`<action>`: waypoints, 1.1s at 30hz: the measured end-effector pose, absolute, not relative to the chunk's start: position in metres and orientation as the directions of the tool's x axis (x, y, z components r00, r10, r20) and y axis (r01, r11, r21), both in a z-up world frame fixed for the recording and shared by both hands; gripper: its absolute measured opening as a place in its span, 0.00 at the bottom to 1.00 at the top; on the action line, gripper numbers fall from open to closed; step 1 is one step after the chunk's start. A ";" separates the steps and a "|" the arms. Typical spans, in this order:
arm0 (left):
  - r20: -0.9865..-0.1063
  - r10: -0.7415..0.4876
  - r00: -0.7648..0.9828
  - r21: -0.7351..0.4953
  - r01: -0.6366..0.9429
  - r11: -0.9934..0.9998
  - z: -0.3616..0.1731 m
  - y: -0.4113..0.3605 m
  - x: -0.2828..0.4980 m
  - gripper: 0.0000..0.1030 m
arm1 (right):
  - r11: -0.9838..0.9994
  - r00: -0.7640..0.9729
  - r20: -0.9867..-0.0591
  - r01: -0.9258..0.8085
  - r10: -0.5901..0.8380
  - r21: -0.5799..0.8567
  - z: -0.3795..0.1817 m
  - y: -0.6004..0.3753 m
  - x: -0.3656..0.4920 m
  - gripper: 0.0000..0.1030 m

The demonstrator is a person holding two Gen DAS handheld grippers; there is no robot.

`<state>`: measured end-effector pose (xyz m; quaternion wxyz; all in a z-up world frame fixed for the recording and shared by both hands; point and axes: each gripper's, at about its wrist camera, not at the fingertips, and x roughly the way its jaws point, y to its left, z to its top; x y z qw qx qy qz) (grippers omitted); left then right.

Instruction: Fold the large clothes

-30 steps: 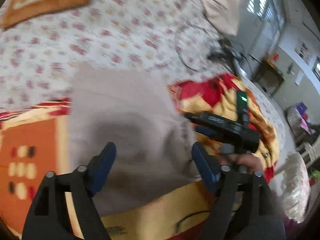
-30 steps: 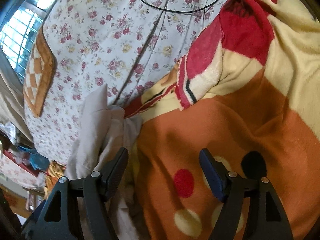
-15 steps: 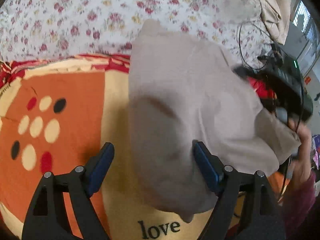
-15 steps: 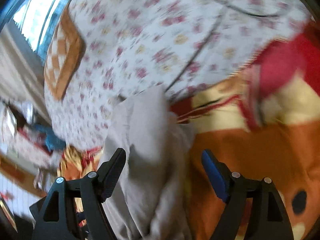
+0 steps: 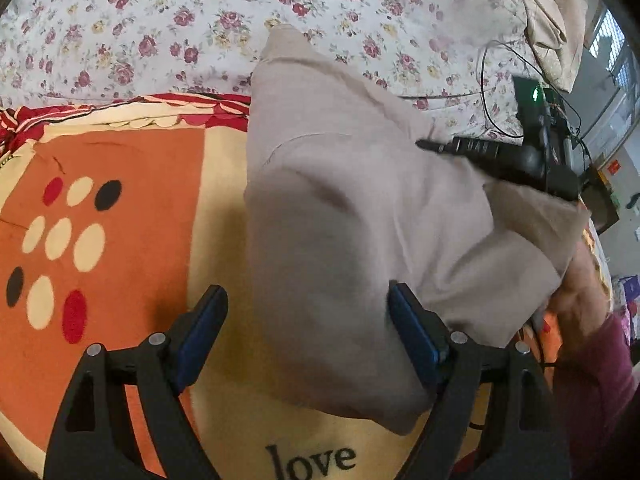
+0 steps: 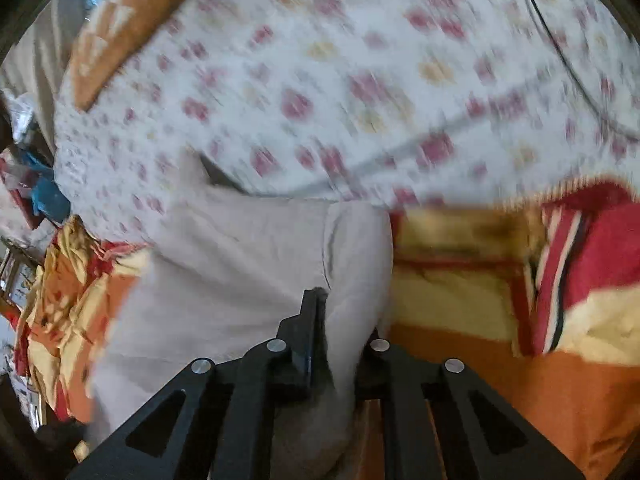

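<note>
A beige garment (image 5: 352,208) lies folded on an orange and yellow blanket (image 5: 120,240) on the bed. My left gripper (image 5: 308,332) is open, its blue pads on either side of the garment's near edge. My right gripper (image 6: 336,320) is shut on a fold of the beige garment (image 6: 240,264); in the left wrist view it shows as a black tool (image 5: 500,156) at the garment's right side, with the person's hand below it. The right wrist view is motion-blurred.
A floral sheet (image 5: 200,20) covers the bed beyond the blanket. A black cable (image 5: 486,68) loops on it at the right. An orange patterned cushion (image 6: 120,28) lies at the far left. A red and yellow blanket edge (image 6: 580,264) is to the right.
My right gripper has closed on the garment's edge; half a second ago its jaws were wide open. The left gripper stayed open and the garment barely moved.
</note>
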<state>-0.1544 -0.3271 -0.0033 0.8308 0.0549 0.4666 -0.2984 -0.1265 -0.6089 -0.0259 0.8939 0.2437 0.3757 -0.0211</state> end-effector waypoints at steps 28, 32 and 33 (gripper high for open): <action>-0.837 -0.387 0.387 -0.154 0.512 0.845 -0.015 -0.371 -0.087 0.83 | 0.904 0.660 -0.741 0.229 0.129 0.361 -0.032 -0.588 -0.182 0.18; -0.837 -0.370 0.404 -0.119 0.524 0.843 -0.008 -0.369 -0.091 0.83 | 0.865 0.700 -0.696 0.239 0.162 0.442 -0.020 -0.599 -0.195 0.26; -0.837 -0.373 0.401 -0.127 0.521 0.844 -0.004 -0.365 -0.092 0.83 | 0.853 0.707 -0.686 0.241 0.173 0.463 -0.015 -0.602 -0.201 0.30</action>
